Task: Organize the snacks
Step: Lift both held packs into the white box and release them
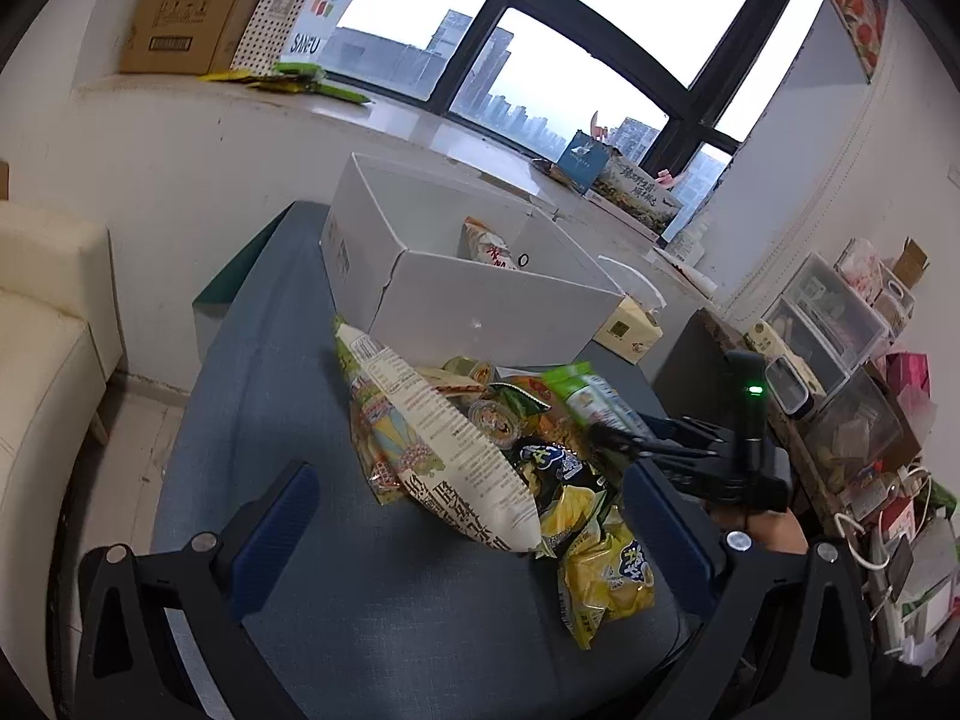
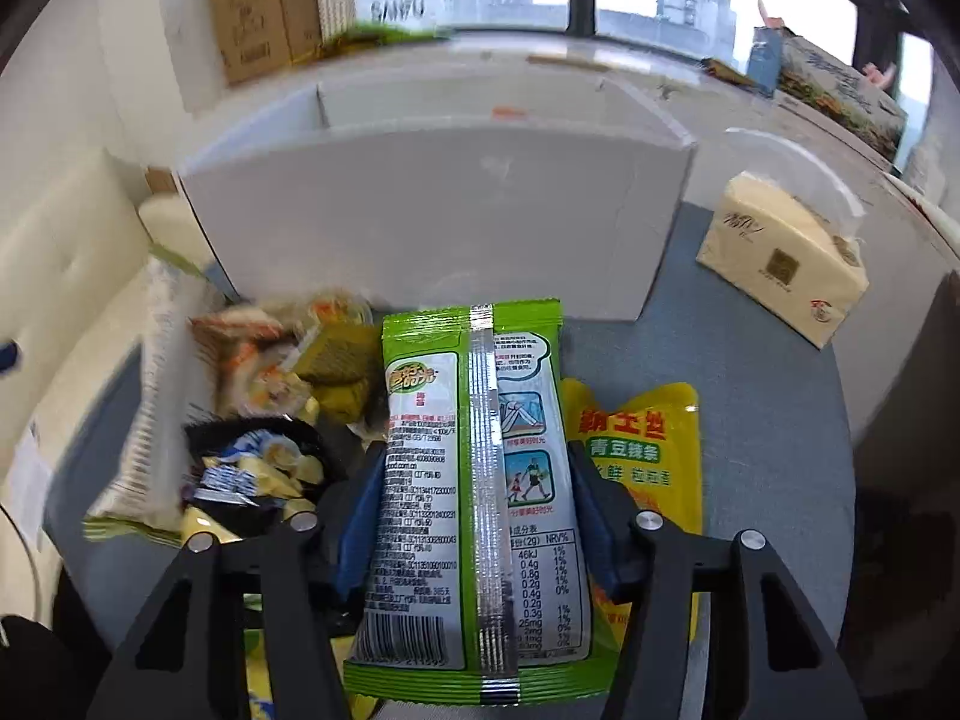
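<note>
A heap of snack bags lies on the blue-grey table [image 1: 252,420] in front of a white open box [image 1: 480,306]. My left gripper [image 1: 474,534] is open and empty, its jaws wide either side of a long white bag [image 1: 444,444] and yellow chip bags [image 1: 606,576]. One snack packet [image 1: 486,246] sits inside the box. My right gripper [image 2: 474,480] is shut on a green-and-white snack packet [image 2: 474,480], held back side up just above the table, near the box's front wall [image 2: 444,228]. The right gripper also shows in the left wrist view [image 1: 606,435]. A yellow bag [image 2: 642,450] lies beneath the held packet.
A tissue pack [image 2: 786,258] sits on the table right of the box. A cream sofa [image 1: 42,360] stands left. A windowsill behind holds cardboard boxes [image 1: 186,6]. Cluttered shelves with plastic drawers [image 1: 840,330] stand right.
</note>
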The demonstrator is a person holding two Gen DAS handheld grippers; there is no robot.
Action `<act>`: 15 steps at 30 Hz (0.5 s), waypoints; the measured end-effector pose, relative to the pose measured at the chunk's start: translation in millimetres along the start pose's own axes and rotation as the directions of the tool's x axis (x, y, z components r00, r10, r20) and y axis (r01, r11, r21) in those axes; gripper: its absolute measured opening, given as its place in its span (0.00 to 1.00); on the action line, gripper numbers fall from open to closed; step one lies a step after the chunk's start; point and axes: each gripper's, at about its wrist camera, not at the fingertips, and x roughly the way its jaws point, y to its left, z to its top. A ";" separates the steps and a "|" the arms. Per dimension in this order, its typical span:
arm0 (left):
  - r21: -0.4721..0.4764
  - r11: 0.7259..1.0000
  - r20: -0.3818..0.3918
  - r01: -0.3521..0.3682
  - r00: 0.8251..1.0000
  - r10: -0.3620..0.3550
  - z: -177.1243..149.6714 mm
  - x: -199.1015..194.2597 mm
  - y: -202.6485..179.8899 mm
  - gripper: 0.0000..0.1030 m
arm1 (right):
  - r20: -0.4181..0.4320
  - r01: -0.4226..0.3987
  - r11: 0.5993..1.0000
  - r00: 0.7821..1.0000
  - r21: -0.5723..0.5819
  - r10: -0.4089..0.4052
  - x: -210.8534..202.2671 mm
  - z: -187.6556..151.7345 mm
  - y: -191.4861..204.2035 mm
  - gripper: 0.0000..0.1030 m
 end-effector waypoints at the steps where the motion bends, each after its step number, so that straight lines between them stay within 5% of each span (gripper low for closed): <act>1: -0.005 1.000 -0.004 0.003 1.000 -0.003 -0.3 1.6 1.0 1.00 | 0.013 -0.016 1.000 1.000 0.013 0.016 -6.4 -1.7 -1.5 0.59; 7: -0.073 0.997 -0.046 -0.001 0.999 -0.002 -2.4 17.0 5.9 1.00 | 0.122 -0.059 0.995 0.991 0.075 0.049 -52.1 -12.2 -5.2 0.59; 15: -0.279 0.960 -0.169 -0.029 0.985 -0.020 8.4 78.7 25.2 1.00 | 0.290 -0.198 0.966 0.946 0.168 0.143 -107.3 -37.6 4.9 0.60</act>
